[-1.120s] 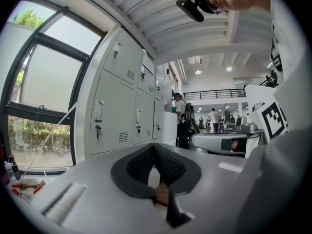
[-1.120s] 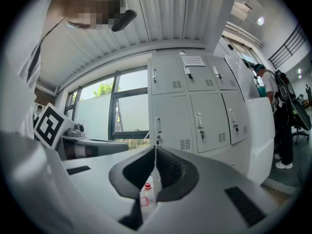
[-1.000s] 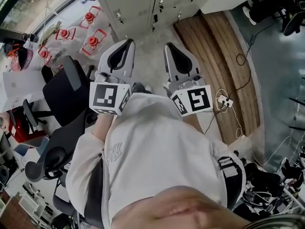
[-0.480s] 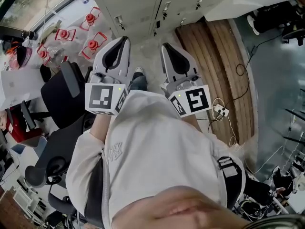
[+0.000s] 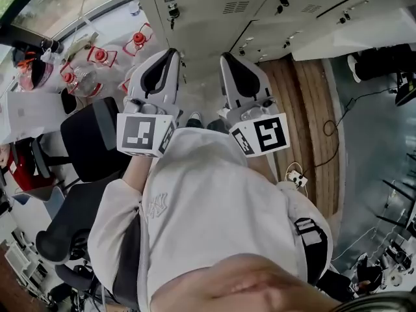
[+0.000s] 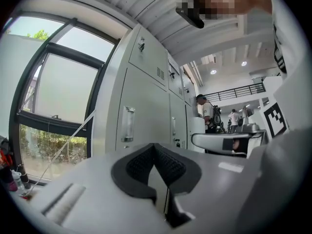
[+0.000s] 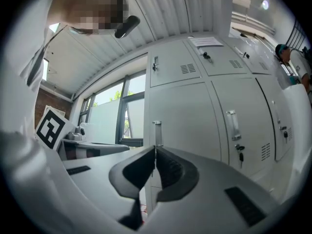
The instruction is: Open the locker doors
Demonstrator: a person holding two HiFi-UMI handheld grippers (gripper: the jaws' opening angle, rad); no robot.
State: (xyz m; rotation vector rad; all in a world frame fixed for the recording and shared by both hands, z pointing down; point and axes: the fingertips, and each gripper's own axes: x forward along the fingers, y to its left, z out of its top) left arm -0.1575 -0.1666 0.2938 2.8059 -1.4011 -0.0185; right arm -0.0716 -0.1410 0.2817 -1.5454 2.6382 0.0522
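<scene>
We are facing closed locker doors (image 7: 183, 126), long axis vertical. Left gripper (image 6: 155, 146) and right gripper (image 7: 155, 149) are pressing together, empty, office chair (image 5: 91, 142) alongside.

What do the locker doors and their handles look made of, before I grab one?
Locker doors: likely painted sheet metal, pale grey, smooth, with stamped vent slots. Handle: seemingly bright metal, a shiny upright strip above a keyed lock; plated plastic possible.
</scene>
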